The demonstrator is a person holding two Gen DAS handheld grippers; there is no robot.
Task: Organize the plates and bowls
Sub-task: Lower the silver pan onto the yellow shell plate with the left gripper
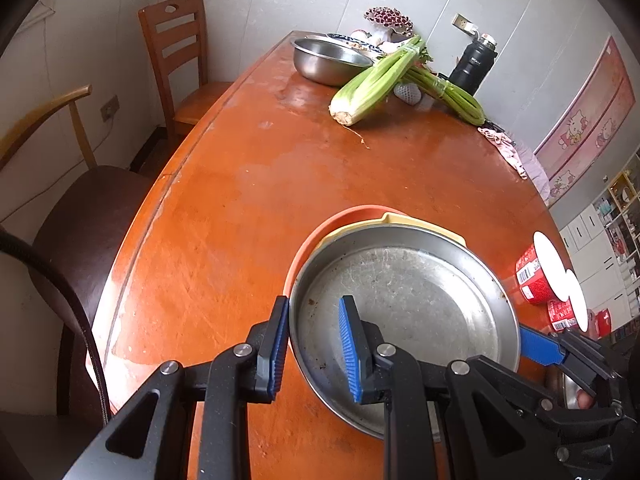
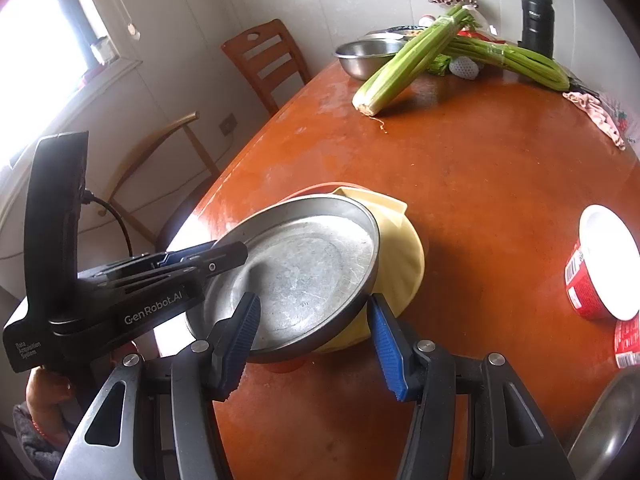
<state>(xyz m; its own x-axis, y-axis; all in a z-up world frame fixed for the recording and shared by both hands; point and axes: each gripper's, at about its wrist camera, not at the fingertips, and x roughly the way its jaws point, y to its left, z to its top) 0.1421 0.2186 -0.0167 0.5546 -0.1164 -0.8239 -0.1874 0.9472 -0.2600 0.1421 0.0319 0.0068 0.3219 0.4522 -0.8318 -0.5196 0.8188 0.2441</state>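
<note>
Left hand-held gripper (image 1: 314,348): closed on the near-left rim of the steel plate (image 1: 404,304), one pad outside the rim, one inside
Right hand-held gripper (image 2: 314,346): clamped across the near-right rim of the same plate, one pad over the dish, the other outside by the yellow bowl (image 2: 400,248)
Steel plate: tilted, sitting on top of the yellow bowl, at the near part of the bench (image 1: 240,208)
Yellow bowl: nested in an orange bowl (image 1: 320,232) whose rim shows behind and left
Steel bowl (image 1: 328,60): far end of the bench, beside celery (image 1: 372,84)
Red tub (image 2: 600,276): on its side, right of the stack, apart from it
</note>
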